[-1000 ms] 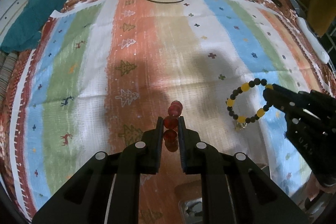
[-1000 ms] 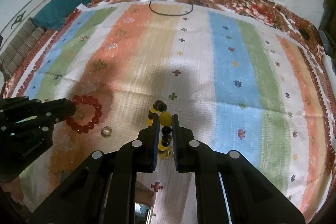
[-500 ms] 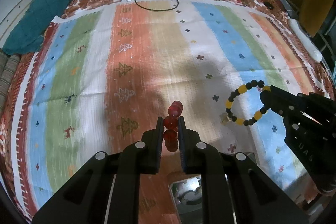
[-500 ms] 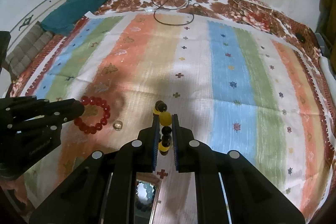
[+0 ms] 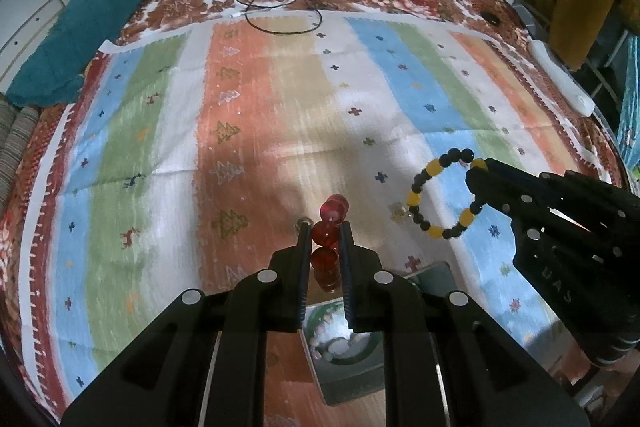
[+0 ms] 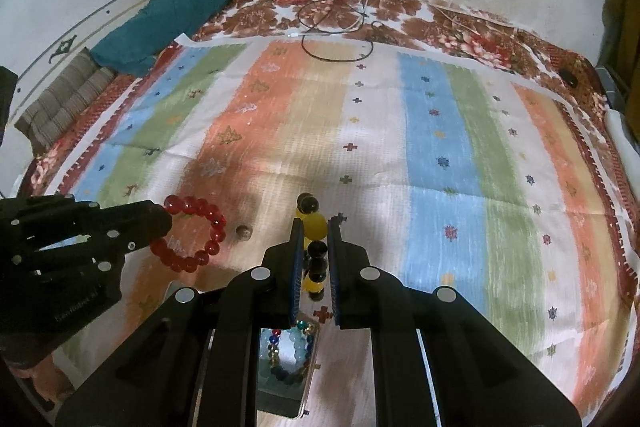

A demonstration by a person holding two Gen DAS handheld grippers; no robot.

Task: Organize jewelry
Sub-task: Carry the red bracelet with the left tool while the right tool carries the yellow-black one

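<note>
1. Red bracelet (image 5: 329, 239): pinched edge-on between the left gripper (image 5: 325, 227) fingers, hanging clear above the striped cloth (image 5: 248, 131), just beyond the open box (image 5: 344, 351). Pinching one side probably lets the loop dangle free for dropping in.
2. Black-and-yellow bracelet (image 6: 313, 247): clamped the same way in the right gripper (image 6: 313, 227), also off the cloth, just beyond the box (image 6: 286, 367).
3. Box sits under both grippers at the near edge (likely the drop target; bracelets not yet in).
4. Small bead (image 6: 243, 231): lies loose on the cloth beyond the box, between the two grippers, near the red bracelet (image 6: 192, 235).
5. Left wrist view shows the black-and-yellow loop (image 5: 444, 199) side-on as a full ring held at one edge; its own bracelet shows only as stacked beads.
6. Right wrist view shows blue and mixed beads already in the box; the left view's box contents are blurred.
7. Teal cushion (image 5: 76, 35) and cables (image 5: 276, 7): far side of the cloth from the box, uninvolved.
</note>
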